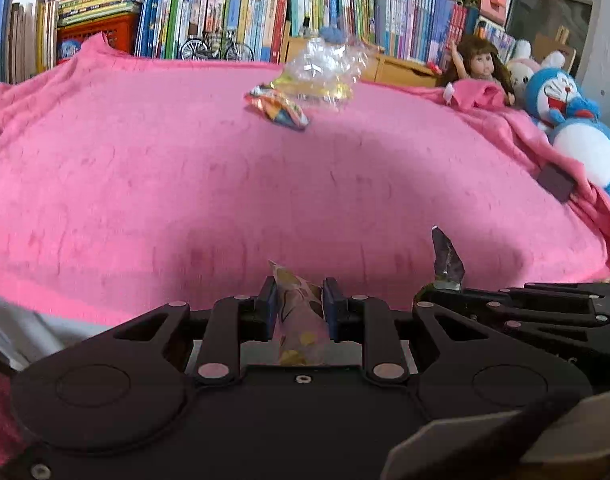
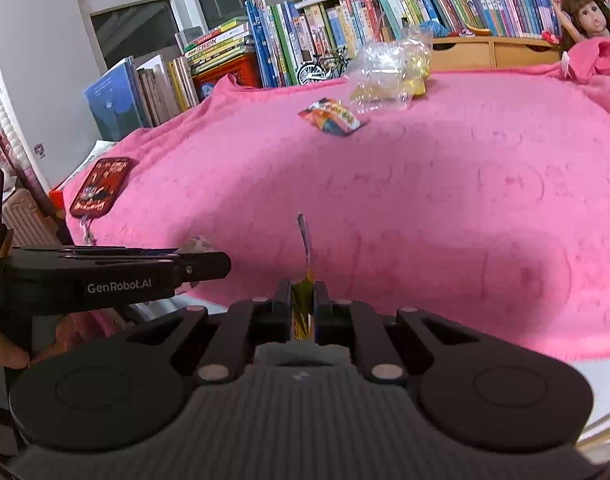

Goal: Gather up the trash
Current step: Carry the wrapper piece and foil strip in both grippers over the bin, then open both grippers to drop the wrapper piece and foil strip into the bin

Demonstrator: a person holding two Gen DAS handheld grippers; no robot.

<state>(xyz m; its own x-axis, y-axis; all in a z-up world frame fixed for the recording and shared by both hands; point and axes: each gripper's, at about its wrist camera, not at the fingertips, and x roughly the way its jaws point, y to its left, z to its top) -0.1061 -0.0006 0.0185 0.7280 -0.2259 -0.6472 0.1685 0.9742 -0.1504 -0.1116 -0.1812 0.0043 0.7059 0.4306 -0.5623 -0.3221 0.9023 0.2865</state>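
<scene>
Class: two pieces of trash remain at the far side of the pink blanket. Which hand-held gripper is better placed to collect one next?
Neither clearly. The left hand-held gripper is shut on a pink wrapper, the right on a yellow wrapper. The colourful wrapper and clear bag lie far from both; each must unload first.

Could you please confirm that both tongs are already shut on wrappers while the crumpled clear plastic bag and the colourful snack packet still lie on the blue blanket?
Nearly: the blanket is pink, as both wrist views show. The rest holds: left tongs, right tongs, clear plastic bag, snack packet.
</scene>
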